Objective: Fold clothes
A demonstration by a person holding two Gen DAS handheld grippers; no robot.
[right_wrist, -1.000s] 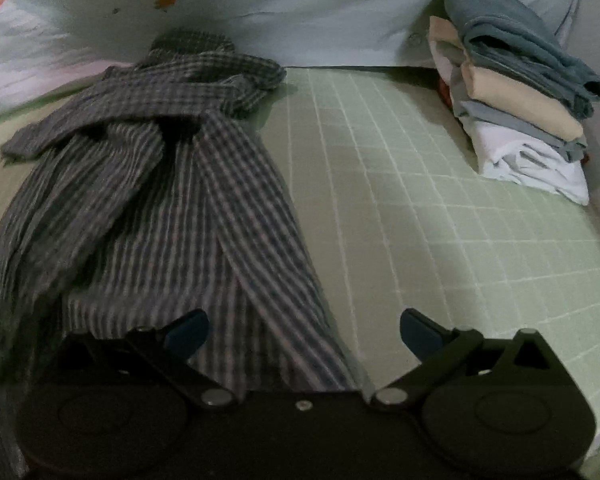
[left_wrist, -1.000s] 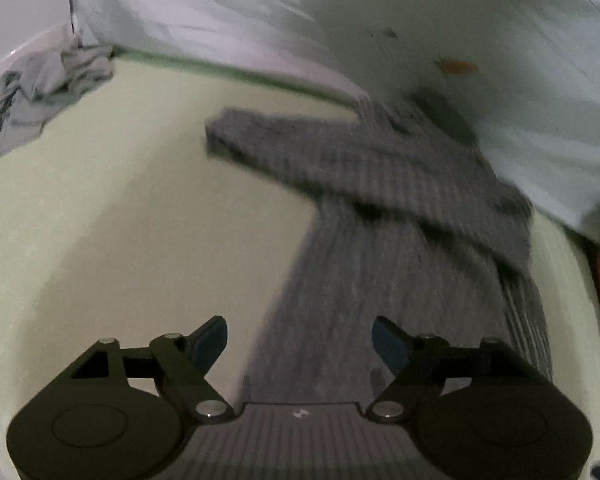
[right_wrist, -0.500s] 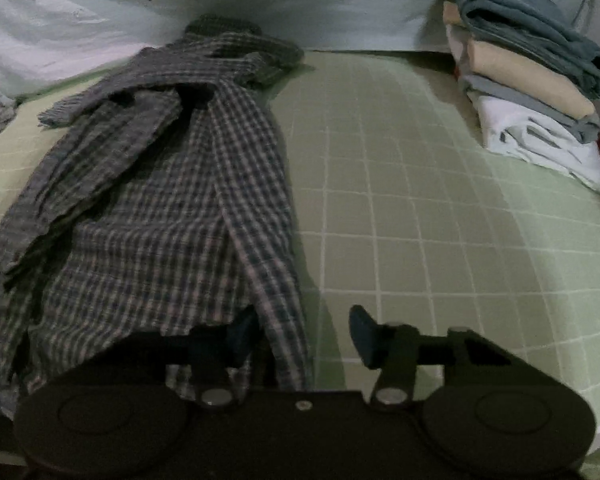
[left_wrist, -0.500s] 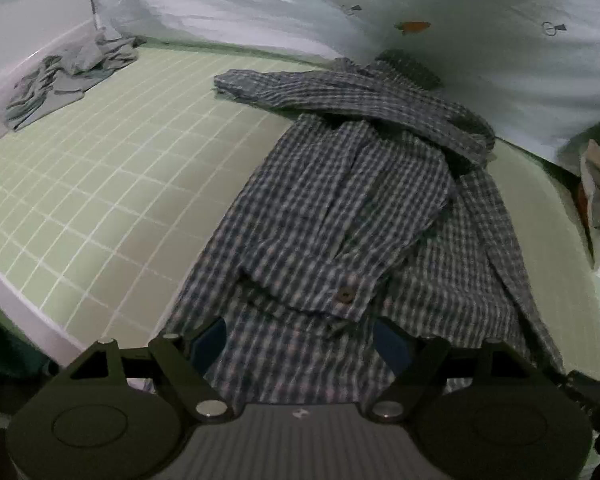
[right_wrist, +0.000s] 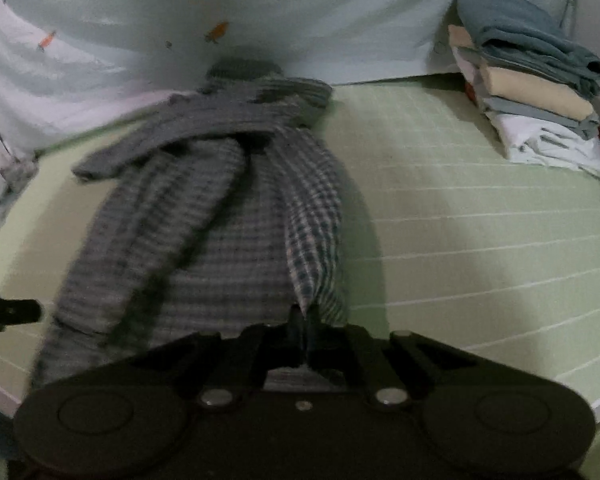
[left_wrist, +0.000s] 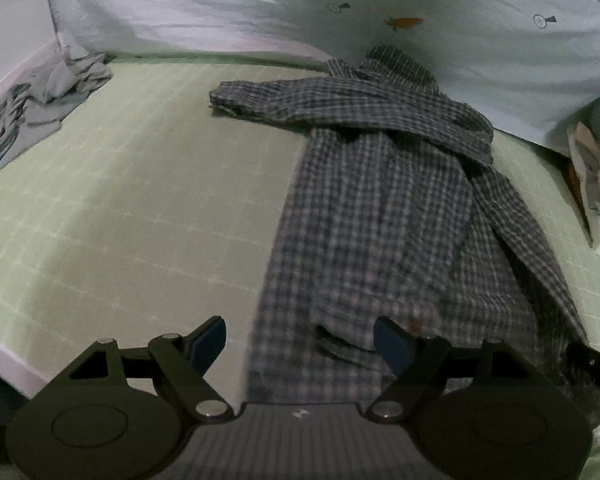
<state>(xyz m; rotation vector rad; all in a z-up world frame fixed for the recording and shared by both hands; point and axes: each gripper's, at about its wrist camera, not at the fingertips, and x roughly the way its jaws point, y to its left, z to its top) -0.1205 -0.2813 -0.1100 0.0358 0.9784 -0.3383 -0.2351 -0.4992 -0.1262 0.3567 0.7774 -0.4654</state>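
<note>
Presently, the plaid shirt [left_wrist: 380, 208] lies spread on the green gridded mat [left_wrist: 120, 200], collar end toward the pale printed sheet [left_wrist: 480, 40] at the far side, hem end nearest both grippers. One sleeve is folded across the upper body of the shirt and reaches out over the mat; the other runs down along the shirt's opposite edge.

Right gripper [right_wrist: 304, 328]: jaws closed tight on the shirt's near edge, with a pinched ridge of plaid fabric rising straight from between them. That edge stands raised off the mat, casting a shadow beside the shirt.

Left gripper [left_wrist: 300, 340]: jaws wide apart, nothing held. It hovers above the shirt's hem; one blue pad sits over the bare mat just beside the shirt, the other over the plaid. Whether either pad touches the cloth cannot be told.

Relative to the shirt: a stack of folded clothes [right_wrist: 536, 96] stands well apart on the side of the right gripper, against the sheet. A crumpled grey garment [left_wrist: 40, 108] lies well apart on the opposite side, at the mat's edge.
</note>
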